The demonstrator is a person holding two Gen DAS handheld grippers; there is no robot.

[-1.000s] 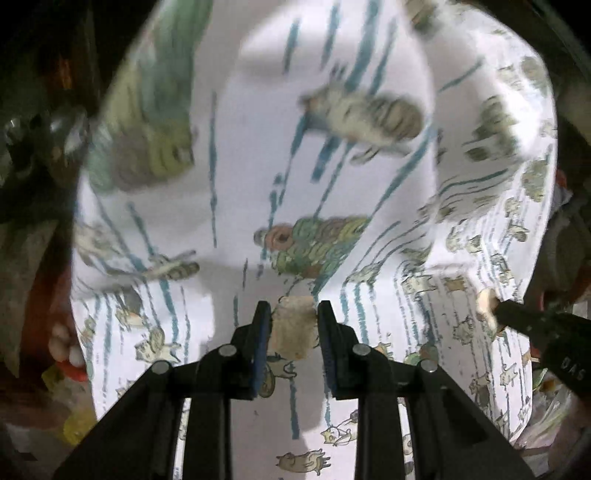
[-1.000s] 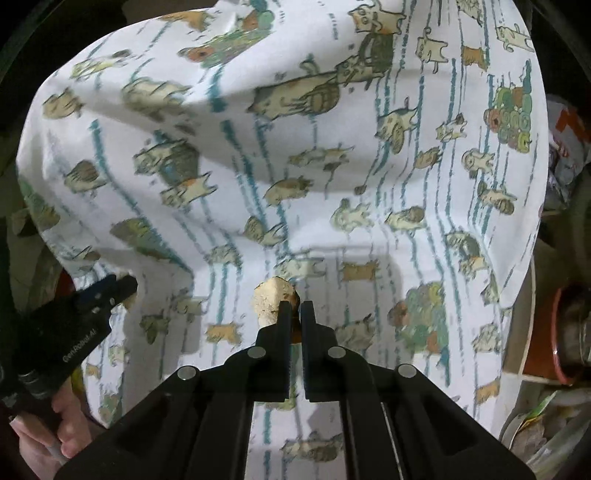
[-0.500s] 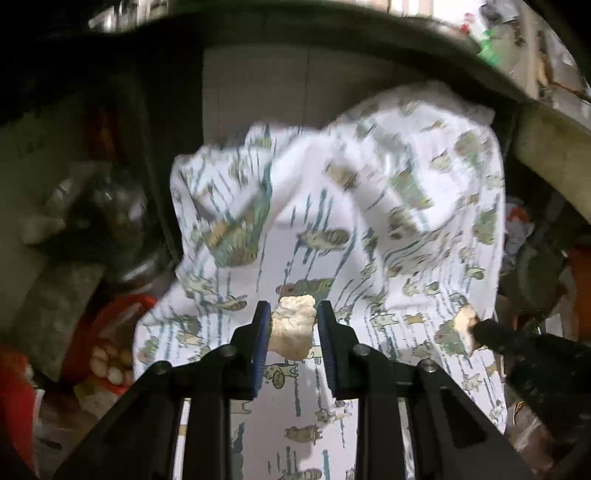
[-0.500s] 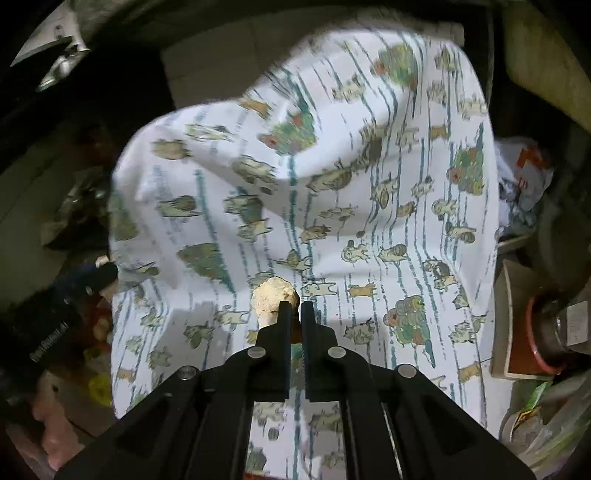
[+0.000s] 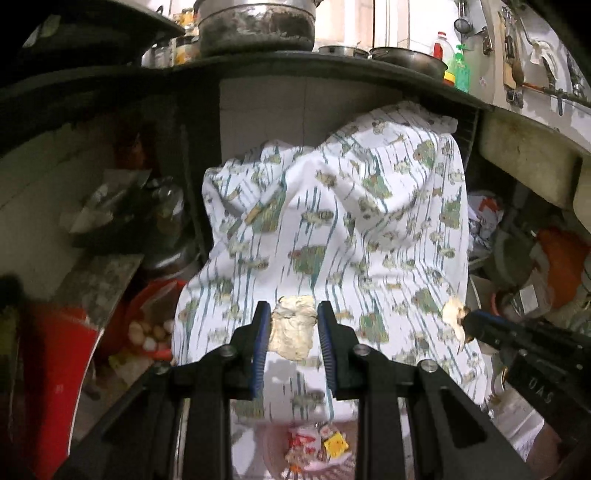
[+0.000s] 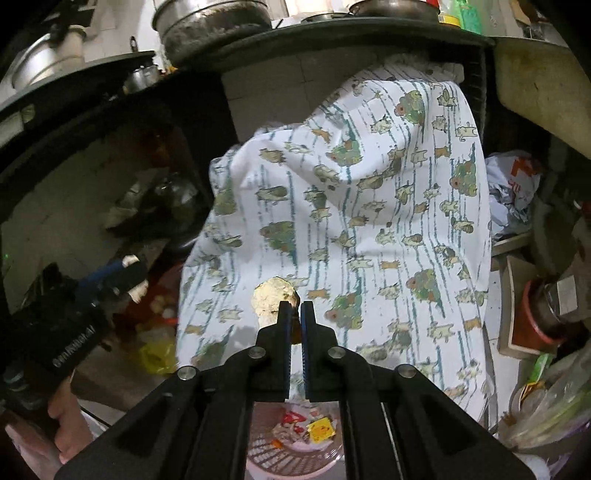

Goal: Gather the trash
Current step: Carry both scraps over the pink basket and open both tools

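My left gripper (image 5: 291, 328) is shut on a pale crumpled scrap of trash (image 5: 292, 328), held in the air in front of a printed white cloth (image 5: 351, 236). My right gripper (image 6: 295, 314) is shut on a round yellowish scrap (image 6: 272, 295) that sticks out to the left of its tips. It also shows at the right of the left wrist view (image 5: 455, 318). Below both grippers sits a pink basket (image 6: 284, 458) holding wrappers (image 6: 308, 428). It also shows in the left wrist view (image 5: 317, 448).
A dark counter edge (image 5: 332, 70) with pots (image 5: 256, 24) runs above the cloth. A red tub (image 5: 55, 369) and bowl of eggs (image 5: 147, 332) stand at the left. Bags, a red-rimmed container (image 6: 535, 317) and clutter fill the right.
Both grippers have pulled back from the cloth with their scraps still held. The counter, the pots and the pink basket below have come into view.
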